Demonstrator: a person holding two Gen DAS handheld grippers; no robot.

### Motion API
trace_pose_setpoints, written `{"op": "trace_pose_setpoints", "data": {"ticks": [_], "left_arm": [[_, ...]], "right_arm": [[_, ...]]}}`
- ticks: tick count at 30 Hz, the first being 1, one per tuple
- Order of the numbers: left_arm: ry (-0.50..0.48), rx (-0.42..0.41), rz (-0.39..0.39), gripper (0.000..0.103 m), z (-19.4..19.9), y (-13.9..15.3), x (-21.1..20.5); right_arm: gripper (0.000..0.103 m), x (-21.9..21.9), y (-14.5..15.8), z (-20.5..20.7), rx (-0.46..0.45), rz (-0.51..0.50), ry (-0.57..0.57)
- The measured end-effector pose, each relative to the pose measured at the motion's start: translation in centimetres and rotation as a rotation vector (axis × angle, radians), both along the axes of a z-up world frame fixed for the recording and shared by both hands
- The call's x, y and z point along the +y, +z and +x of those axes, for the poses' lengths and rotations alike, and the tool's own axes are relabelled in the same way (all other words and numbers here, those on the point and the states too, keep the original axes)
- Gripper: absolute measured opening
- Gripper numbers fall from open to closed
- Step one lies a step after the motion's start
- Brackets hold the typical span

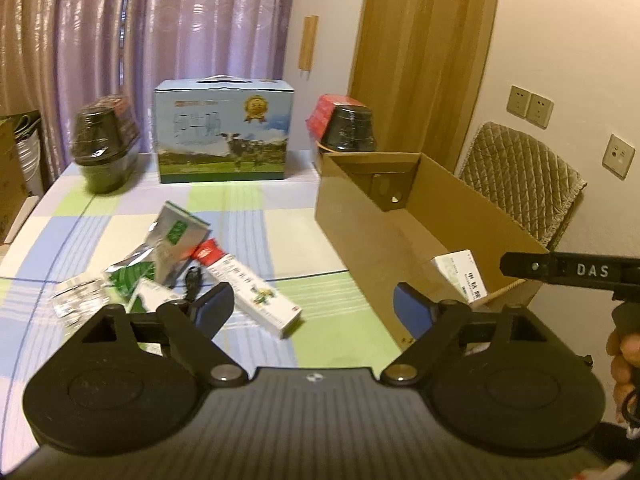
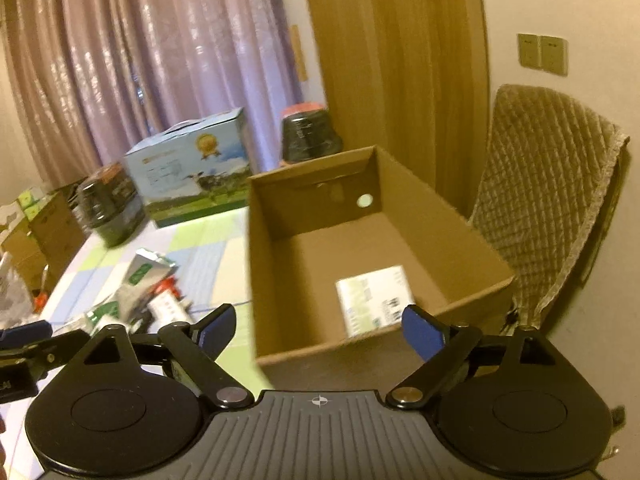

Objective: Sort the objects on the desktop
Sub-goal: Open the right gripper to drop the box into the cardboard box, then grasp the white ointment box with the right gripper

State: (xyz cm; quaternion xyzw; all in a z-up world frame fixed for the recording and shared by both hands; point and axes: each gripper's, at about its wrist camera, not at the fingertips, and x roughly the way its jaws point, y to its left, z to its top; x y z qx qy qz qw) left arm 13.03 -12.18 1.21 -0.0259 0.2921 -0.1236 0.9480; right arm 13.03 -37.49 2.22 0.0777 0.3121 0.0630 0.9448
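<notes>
My left gripper hangs open and empty above the checked tablecloth. Just beyond its left finger lies a pile: a long white and red carton, a silver pouch, a green packet, a blister pack and a black cable. To the right stands an open cardboard box with a white carton inside. My right gripper is open and empty over the near wall of that cardboard box, with the white carton just beyond its fingertips.
A blue milk case stands at the table's far edge between two wrapped black bowl stacks. A chair with a quilted cover is right of the box. Cartons sit off the table's left side. A hand shows at the right.
</notes>
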Motion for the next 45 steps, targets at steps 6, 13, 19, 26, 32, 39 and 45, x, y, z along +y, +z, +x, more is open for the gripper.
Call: {"op": "trace_pose_setpoints", "data": {"ticks": [6,13,19,26,32,39,45], "left_arm": [[0.032,0.006,0.031,0.095,-2.3,0.4,3.2],[0.094,0.023,0.066,0.102,-5.3,0.0,7.6],[0.163,0.037,0.079,0.102,-7.1,-0.4,11.3],[0.202,0.034,0.135,0.102,-8.1,-0.6,13.7],[0.203,0.042,0.128,0.102,-7.9,-1.1,14.3],[0.169,0.047,0.141,0.101,-6.6,-1.8,13.9],[0.127,0.050,0.189,0.101,-4.7,-2.9,13.1]], "right_arm": [[0.101,3.4,0.3,-2.5,0.010,0.004,0.069],[0.101,7.0,-0.5,-4.8,0.049,0.034,0.135],[0.101,9.9,-1.9,-6.3,0.085,0.033,0.197],[0.101,12.0,-2.9,-7.0,0.097,0.019,0.247],[0.101,12.6,-3.3,-6.7,0.095,0.005,0.256],[0.101,13.1,-4.0,-5.8,0.090,-0.025,0.292],[0.101,14.1,-4.7,-4.1,0.071,-0.071,0.344]]}}
